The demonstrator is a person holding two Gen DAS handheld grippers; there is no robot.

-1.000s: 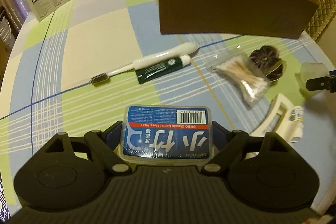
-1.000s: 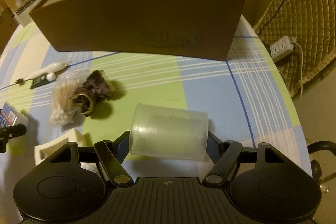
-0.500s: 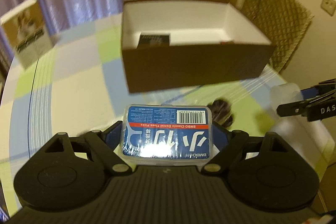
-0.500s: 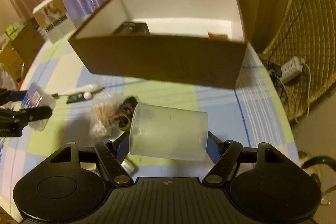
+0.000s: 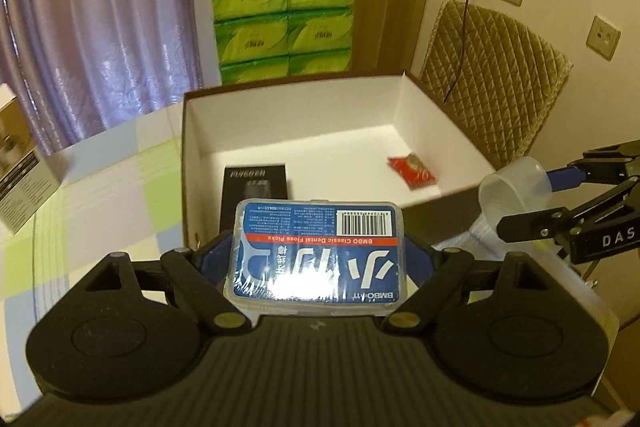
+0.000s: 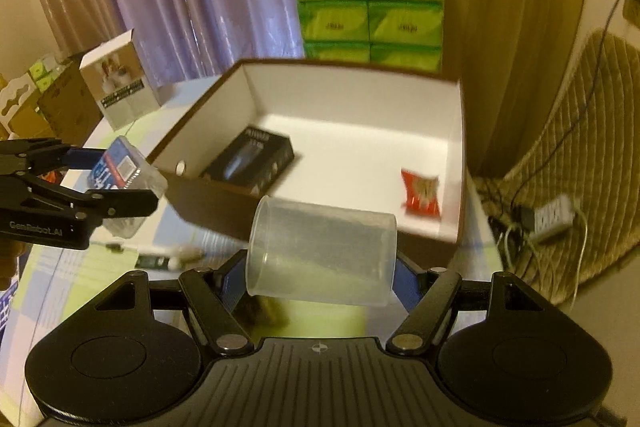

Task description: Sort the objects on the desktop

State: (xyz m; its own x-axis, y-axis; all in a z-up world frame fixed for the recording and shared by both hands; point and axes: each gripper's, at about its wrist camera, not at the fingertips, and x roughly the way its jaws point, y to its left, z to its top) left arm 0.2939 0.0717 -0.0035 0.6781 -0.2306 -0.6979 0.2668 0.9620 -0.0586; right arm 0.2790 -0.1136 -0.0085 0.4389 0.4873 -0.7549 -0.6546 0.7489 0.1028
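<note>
Left wrist view: our left gripper (image 5: pixel 320 259) clamps a blue floss pick box (image 5: pixel 318 255) in the air before the open cardboard box (image 5: pixel 280 115). Our right gripper (image 6: pixel 320 267) grips a clear plastic cup (image 6: pixel 322 251) sideways, near that box's front wall.

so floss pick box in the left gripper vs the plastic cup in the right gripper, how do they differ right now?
The floss pick box is flat, rectangular and blue-labelled with a barcode; the plastic cup is round, translucent and unlabelled. The box lies label-up in the left gripper; the cup lies on its side in the right gripper, mouth toward that view's left. Shared: each is clamped between its gripper's fingers and held in the air near the open cardboard box.
</note>
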